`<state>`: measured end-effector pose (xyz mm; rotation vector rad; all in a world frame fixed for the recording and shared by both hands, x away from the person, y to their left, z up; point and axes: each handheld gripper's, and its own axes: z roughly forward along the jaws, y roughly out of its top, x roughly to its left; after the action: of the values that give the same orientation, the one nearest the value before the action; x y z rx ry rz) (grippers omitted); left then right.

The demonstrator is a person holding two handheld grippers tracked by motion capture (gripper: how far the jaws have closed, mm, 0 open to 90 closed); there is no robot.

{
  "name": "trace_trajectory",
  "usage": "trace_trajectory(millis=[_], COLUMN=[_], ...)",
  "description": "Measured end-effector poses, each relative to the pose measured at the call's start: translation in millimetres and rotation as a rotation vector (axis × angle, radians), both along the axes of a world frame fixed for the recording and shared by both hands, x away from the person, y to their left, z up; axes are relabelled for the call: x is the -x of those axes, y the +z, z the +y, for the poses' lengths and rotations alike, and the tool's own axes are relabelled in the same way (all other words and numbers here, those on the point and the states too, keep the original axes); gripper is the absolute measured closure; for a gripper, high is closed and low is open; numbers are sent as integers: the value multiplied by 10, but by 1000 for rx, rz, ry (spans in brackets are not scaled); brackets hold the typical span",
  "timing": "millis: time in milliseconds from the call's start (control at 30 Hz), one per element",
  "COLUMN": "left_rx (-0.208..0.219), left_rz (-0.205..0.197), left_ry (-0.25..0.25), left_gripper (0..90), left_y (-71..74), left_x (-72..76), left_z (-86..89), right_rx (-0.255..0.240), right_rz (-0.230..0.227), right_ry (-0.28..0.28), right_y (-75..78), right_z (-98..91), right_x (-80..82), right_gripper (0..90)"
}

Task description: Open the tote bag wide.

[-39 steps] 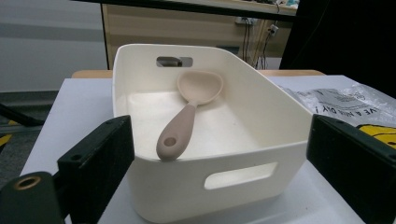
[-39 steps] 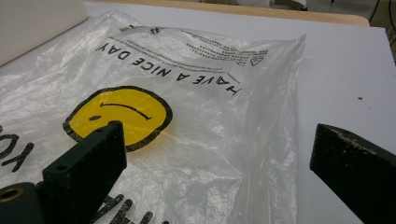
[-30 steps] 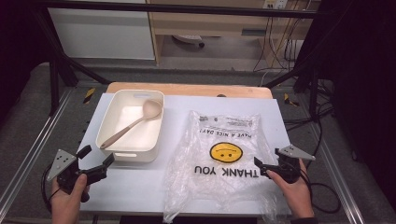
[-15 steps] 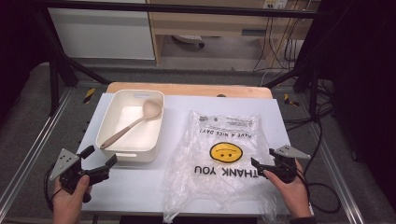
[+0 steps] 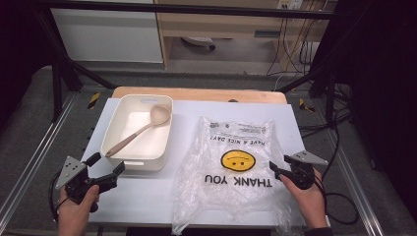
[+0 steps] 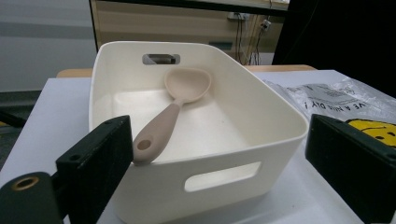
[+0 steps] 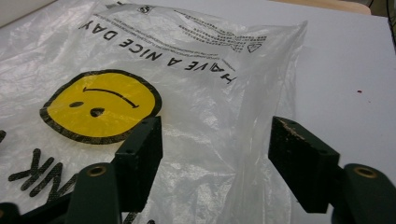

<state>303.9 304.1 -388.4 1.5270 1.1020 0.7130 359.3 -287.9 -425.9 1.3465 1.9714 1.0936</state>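
A cream plastic bin (image 5: pixel 160 142) (image 6: pixel 261 116) stands on the white table, left of centre, with a beige spoon (image 5: pixel 139 130) (image 6: pixel 175 105) lying inside, its handle resting on the near rim. A clear plastic bag (image 5: pixel 236 177) (image 7: pixel 201 93) printed with a yellow smiley and "THANK YOU" lies flat to the right. My left gripper (image 5: pixel 104 169) (image 6: pixel 219 154) is open, just short of the bin's near left corner. My right gripper (image 5: pixel 276 168) (image 7: pixel 215 144) is open, low over the bag's right edge, nothing between its jaws.
A wooden board (image 5: pixel 196 93) sits along the table's far edge. Metal frame rails (image 5: pixel 364 191) run down both sides, with cables (image 5: pixel 339 162) trailing off the right. Bare tabletop (image 5: pixel 142 196) lies in front of the bin.
Both hands have pulled slightly toward the near edge. The right gripper has shifted a little left over the bag's edge. Bin, spoon and bag have not moved.
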Motion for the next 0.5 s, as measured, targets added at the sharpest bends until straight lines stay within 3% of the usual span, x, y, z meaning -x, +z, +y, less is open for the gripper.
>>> trace_trajectory(millis=[267,500], left_rx=[-5,-9], left_rz=[3,2], left_ry=[1,1], left_gripper=[74,73], left_y=[-11,-11], left_x=[-7,-3], left_z=[-4,-3], right_rx=[27,37], right_rz=[36,93], right_ry=[-11,-23], right_y=[-52,-121], right_z=[-35,-82], right_x=[-57,9], right_gripper=[431,377])
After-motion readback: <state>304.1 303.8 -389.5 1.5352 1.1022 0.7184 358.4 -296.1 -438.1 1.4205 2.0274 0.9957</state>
